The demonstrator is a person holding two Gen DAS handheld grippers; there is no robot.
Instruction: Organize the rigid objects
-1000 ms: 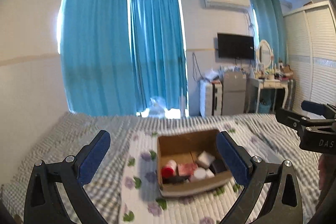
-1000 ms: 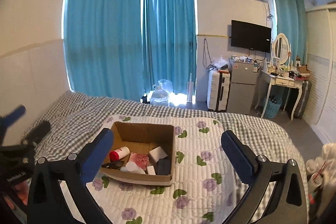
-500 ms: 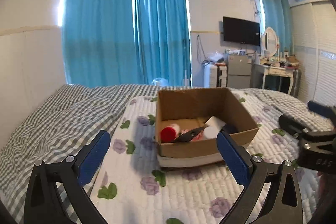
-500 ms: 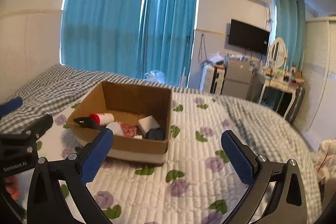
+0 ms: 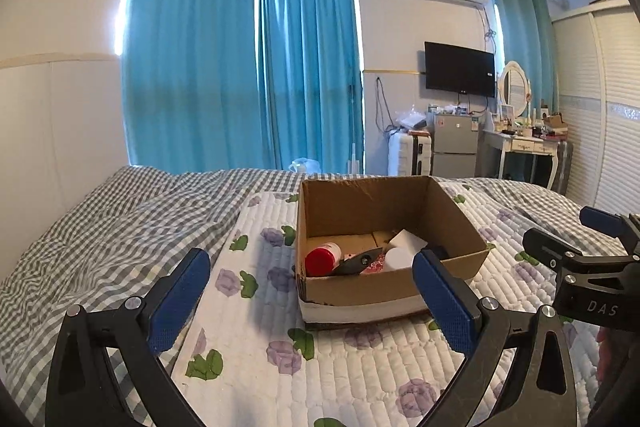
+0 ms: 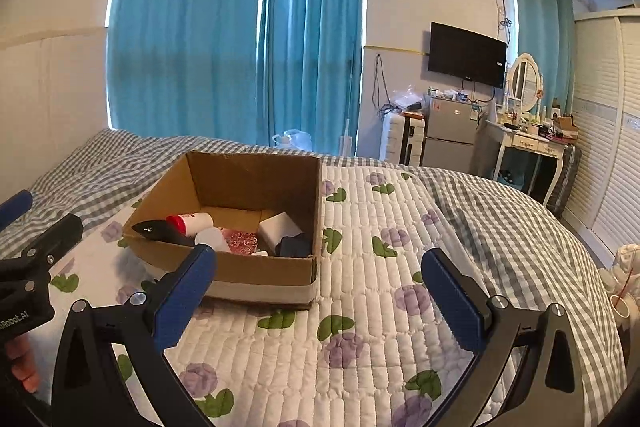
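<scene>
Compared with a second ago, we see the cardboard box (image 5: 384,247) from a much lower angle: both cameras have dropped from looking down into it to looking across its near rim, and it fills more of each view. We read that as both tools closing in on the box. Whether things are about to come out of it or have just gone in, these views cannot settle.

The box sits on the flowered quilt (image 6: 360,327), open side up, with all the small items inside it. Nothing loose shows on the quilt around the box. The left gripper (image 5: 316,303) hangs in front of the box, jaws spread wide and holding nothing. The right gripper (image 6: 320,299) hangs in front of the box's near right corner, also wide and holding nothing.

Inside the box, the red-capped bottle (image 6: 190,220) lies on its side along the left wall, long axis roughly level, cap toward the box's near left corner. A black pointed object (image 6: 154,229) lies just beside it, its tip resting on the left rim, pointing out of the box.
</scene>
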